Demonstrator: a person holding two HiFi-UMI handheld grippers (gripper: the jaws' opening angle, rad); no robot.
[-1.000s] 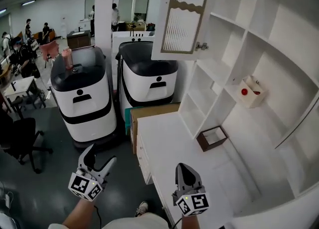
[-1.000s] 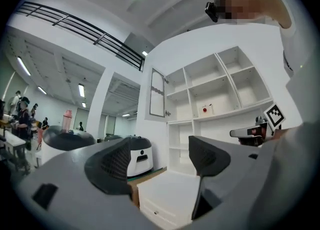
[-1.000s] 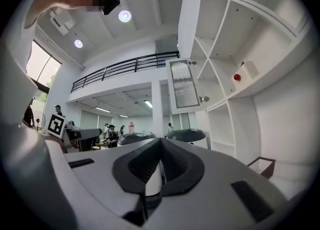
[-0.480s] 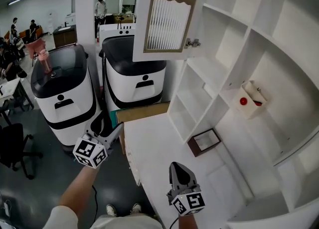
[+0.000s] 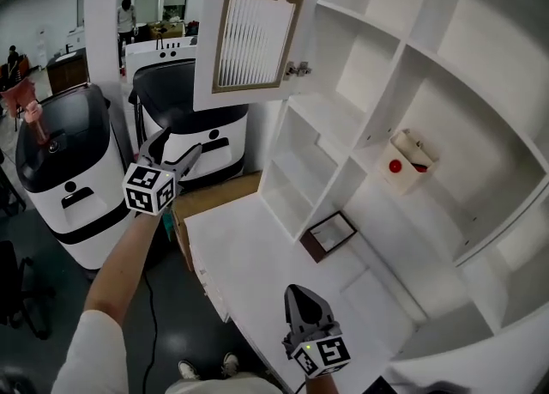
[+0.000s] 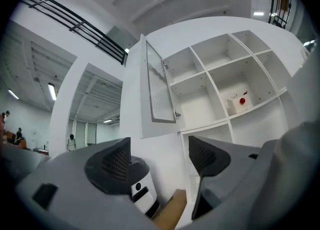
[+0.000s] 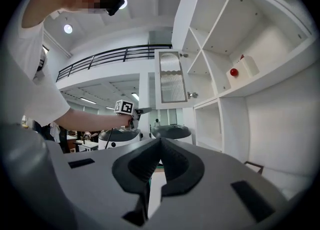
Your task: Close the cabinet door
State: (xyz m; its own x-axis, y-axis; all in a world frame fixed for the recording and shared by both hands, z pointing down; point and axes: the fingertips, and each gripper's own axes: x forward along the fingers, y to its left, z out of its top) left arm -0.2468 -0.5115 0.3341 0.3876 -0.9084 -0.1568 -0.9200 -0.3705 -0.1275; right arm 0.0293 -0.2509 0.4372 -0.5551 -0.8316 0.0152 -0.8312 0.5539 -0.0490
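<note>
Holding left gripper [image 5: 174,150] raised, jaws wide, empty, below open cabinet door [image 5: 249,32] at cabinet's upper left corner, seemingly apart. Holding right gripper [image 5: 298,292] pinched together over front edge of counter [image 5: 257,255].

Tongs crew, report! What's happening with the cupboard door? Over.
Left tongs open, empty, raised below the cabinet door. Right tongs shut, empty, low over the counter. Door wide open, untouched. Nothing seen blocking its swing.

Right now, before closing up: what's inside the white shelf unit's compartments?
A cream box with a red dot; a brown tray lies on the counter; the box's contents are hidden.
</note>
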